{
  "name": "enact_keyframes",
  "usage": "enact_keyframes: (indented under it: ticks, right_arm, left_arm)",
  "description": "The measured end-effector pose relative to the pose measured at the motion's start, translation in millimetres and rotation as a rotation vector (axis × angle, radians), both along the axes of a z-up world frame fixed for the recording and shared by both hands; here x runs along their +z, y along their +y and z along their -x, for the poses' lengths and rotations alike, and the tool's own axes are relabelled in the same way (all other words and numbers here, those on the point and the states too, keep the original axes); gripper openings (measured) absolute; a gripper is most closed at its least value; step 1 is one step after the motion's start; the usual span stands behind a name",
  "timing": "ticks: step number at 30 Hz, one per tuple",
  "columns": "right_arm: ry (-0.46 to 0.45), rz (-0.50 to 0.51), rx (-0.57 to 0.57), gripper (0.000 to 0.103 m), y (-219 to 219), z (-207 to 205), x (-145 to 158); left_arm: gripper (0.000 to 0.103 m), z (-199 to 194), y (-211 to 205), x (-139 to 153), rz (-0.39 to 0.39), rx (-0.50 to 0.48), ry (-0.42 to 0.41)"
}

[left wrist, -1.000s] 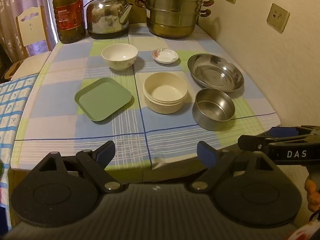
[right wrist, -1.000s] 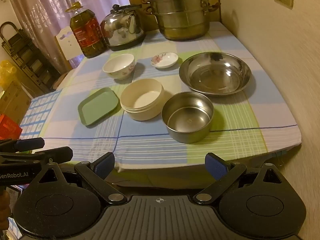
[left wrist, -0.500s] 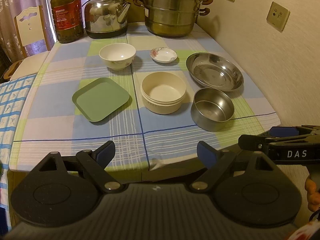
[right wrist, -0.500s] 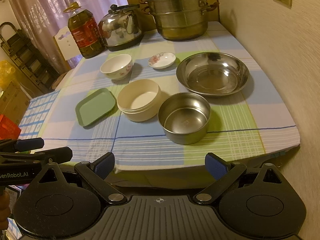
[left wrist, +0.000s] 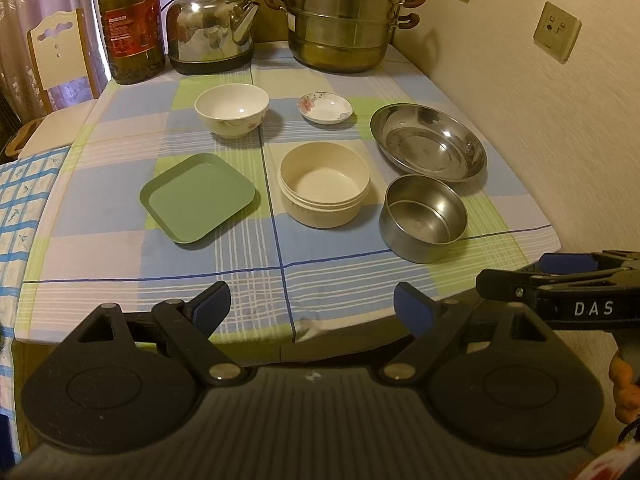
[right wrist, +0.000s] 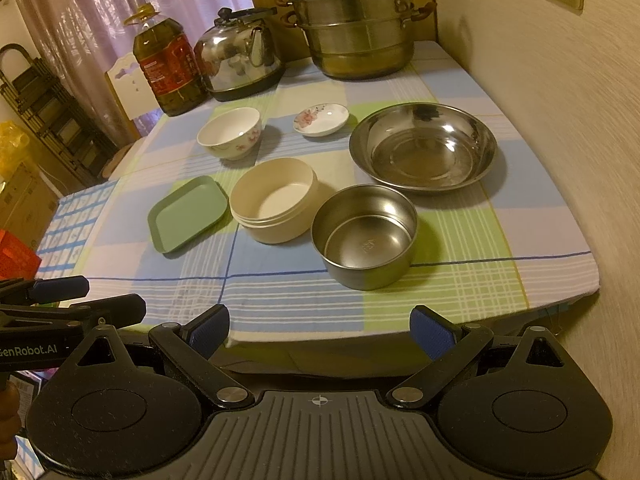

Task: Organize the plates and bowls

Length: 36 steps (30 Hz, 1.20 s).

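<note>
**Six dishes laid out, both grippers hanging back empty**

Checked cloth in blue, green and lilac covers the desk (left wrist: 120,248), which stands against a cream wall; a steamer pot (left wrist: 344,20), a kettle (left wrist: 210,28) and an oil bottle (left wrist: 132,28) line its far edge. Taking the cream bowl (left wrist: 324,188) as the landmark: the green square plate (left wrist: 198,198) lies just to its left, the small steel bowl (left wrist: 424,218) close on its right without touching, the wide steel dish (left wrist: 430,142) beyond that and to the right, the white floral bowl (left wrist: 232,114) behind and left, and the little flowered saucer (left wrist: 326,108) straight behind. The cream bowl shows a double rim, so it may be two bowls nested; I cannot say for sure.

Nothing appears sorted yet, so this reads as the very start.

Risks, as I judge them: thin steel rims are slick and could slip from a pinch; the small steel bowl sits nearest the front edge and a clumsy nudge could push it off; the loose cloth may drag and shift neighbouring dishes; the porcelain pieces would chip if set down hard.

Left gripper (left wrist: 312,308) has its fingers spread wide, holding and touching nothing, short of the desk's near edge. Right gripper (right wrist: 320,326) is likewise spread wide and empty, facing the small steel bowl.
</note>
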State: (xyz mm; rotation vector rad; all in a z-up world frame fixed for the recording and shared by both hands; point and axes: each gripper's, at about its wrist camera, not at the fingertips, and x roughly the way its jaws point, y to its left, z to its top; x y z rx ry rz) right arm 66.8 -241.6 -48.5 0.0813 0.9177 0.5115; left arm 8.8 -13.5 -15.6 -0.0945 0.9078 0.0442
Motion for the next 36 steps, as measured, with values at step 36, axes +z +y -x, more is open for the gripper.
enact_keyframes:
  ticks: [36]
  right_arm:
    - [0.005,0.006,0.001,0.097,-1.9,-5.0,-0.6]
  left_arm:
    - [0.088,-2.1,-3.7,2.5,0.007,-0.001,0.011]
